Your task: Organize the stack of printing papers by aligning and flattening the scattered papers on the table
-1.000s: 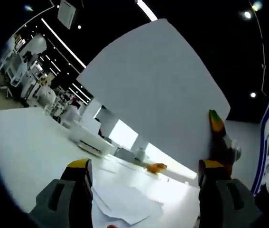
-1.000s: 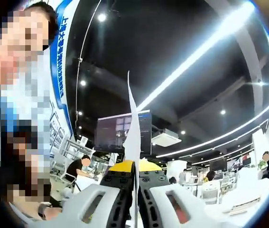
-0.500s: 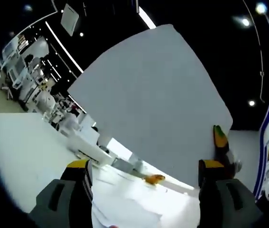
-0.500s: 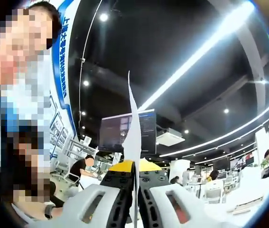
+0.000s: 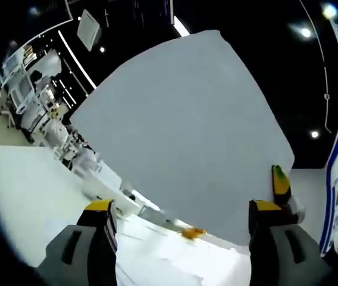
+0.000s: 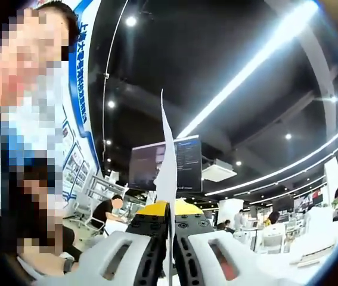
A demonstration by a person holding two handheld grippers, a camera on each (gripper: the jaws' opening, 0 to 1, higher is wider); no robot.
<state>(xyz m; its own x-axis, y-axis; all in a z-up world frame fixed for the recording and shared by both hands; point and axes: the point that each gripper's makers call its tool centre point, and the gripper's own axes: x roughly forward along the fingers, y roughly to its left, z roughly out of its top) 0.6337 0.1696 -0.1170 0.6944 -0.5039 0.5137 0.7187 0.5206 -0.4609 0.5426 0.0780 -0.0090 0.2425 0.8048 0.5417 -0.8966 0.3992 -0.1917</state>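
Right gripper (image 6: pixel 170 223): fingers pressed together, clamped on the lower edge of a sheet of paper (image 6: pixel 167 173), seen edge-on and rising upright between them.
Same gripper in left gripper view (image 5: pixel 281 182): yellow-and-green tip at the sheet's lower right edge.
Sheet of paper (image 5: pixel 183 125): held up in the air above the bench, tilted, flat face toward the left camera.
Left gripper (image 5: pixel 177 217): fingers spread wide apart, nothing between them, below the raised sheet.
Bench (image 5: pixel 19 190): white, with loose papers (image 5: pixel 163 265) scattered between the left fingers.
Orange object (image 5: pixel 192 233): lay on the bench beyond the papers, kind unclear.
Background: monitor (image 6: pixel 166 162) overhead, ceiling strip lights, seated person (image 6: pixel 110 210) at a far desk.
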